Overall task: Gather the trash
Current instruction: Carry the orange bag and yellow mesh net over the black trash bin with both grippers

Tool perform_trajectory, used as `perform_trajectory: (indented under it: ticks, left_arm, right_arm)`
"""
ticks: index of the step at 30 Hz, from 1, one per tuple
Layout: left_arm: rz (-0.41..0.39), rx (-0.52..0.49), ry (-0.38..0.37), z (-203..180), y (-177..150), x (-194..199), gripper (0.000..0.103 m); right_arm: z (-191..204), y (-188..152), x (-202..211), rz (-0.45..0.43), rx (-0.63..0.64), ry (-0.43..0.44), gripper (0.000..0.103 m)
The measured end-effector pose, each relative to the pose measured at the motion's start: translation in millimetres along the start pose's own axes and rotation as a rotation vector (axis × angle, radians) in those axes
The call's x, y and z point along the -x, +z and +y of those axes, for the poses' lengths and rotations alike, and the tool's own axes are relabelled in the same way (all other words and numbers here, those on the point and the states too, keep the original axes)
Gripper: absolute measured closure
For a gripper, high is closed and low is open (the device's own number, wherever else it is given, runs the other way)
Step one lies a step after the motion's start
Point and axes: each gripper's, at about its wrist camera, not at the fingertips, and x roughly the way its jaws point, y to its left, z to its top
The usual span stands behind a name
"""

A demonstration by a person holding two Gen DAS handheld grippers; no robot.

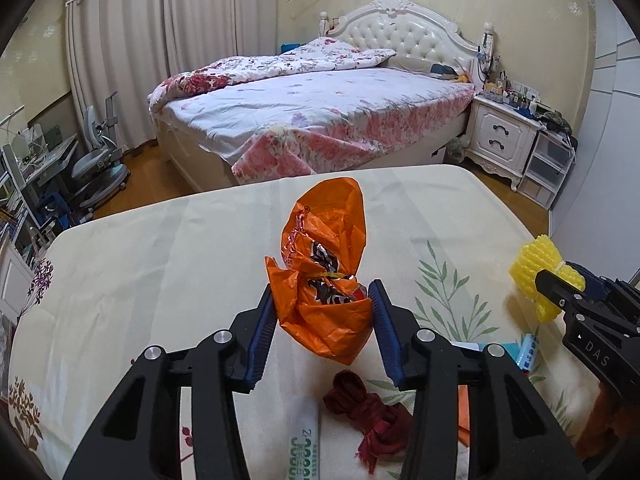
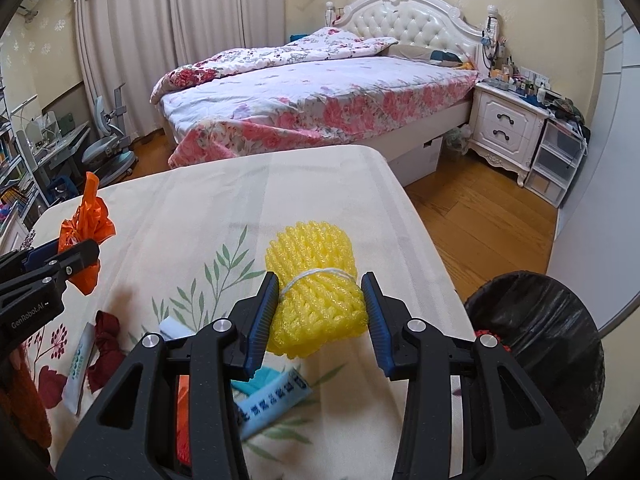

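Clamped on a crumpled orange plastic bag (image 1: pixel 326 300): left gripper (image 1: pixel 325 316), blue pads pressing both sides of the bag, which is lifted clear of the cream tablecloth (image 1: pixel 160 260) with a leaf and flower print. Inside the bag's open mouth, something dark and shiny, not identifiable. Below that gripper on the cloth: a white packet with green print (image 1: pixel 304 440) and, just beside it, a knotted dark red scrap (image 1: pixel 372 416). Farther right, a sliver of a light blue packet (image 1: pixel 530 354) near the table edge.

Clenched on a yellow foam net (image 2: pixel 316 292) tied round with white string: right gripper (image 2: pixel 320 316), pads against both flanks of the bundle, bundle held above the cloth with its shadow beneath. Under this gripper, flat on the cloth, the same light blue packet with dark lettering, beside a turquoise piece (image 2: pixel 256 380) and an orange-red scrap (image 2: pixel 183 404) partly hidden by the gripper frame. At far right, just off the table edge on the wooden floor (image 2: pixel 480 216), a round bin lined with a black bag (image 2: pixel 560 344), something red showing at its rim.

Beyond the table, well apart: a bed (image 2: pixel 320 92) with floral bedding, a white nightstand (image 2: pixel 508 124) crowded with small items, and pale curtains (image 2: pixel 160 40) at left.
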Motion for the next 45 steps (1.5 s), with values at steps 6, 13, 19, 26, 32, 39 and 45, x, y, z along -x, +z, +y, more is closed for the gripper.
perform_trajectory:
  ticks: [6,13,19,26,32,39,45]
  left_arm:
    - [-0.061,-0.011,-0.037,-22.1,-5.5,24.6,0.057]
    - [-0.099,-0.054,-0.131,-64.7,-11.4,38.7,0.057]
    - [-0.105,-0.113,-0.223,-111.2,-13.9,38.5,0.057]
    - [-0.108,-0.204,-0.313,-166.9,-15.5,31.7,0.057]
    - [-0.086,-0.26,-0.372,-205.5,-15.0,15.6,0.057]
    - [-0.072,-0.318,-0.391,-235.1,-17.2,1.6,0.057]
    - [-0.067,-0.356,-0.395,-252.8,-17.3,-9.6,0.057]
  right_arm:
    - [-11.6,-11.0,32.5,-0.039,-0.01,-0.033,0.062]
    - [-48.2,-24.1,64.8,-0.075,-0.051,-0.126,0.062]
    - [-88.8,-37.9,78.1,-0.08,-0.1,-0.232,0.062]
    - [-134.4,-51.4,86.3,-0.082,-0.167,-0.334,0.062]
    - [-162.1,-61.0,84.8,-0.076,-0.221,-0.381,0.061]
    - [-181.7,-70.9,79.5,-0.064,-0.266,-0.398,0.061]
    - [-194.0,-69.8,71.3,-0.057,-0.288,-0.406,0.061]
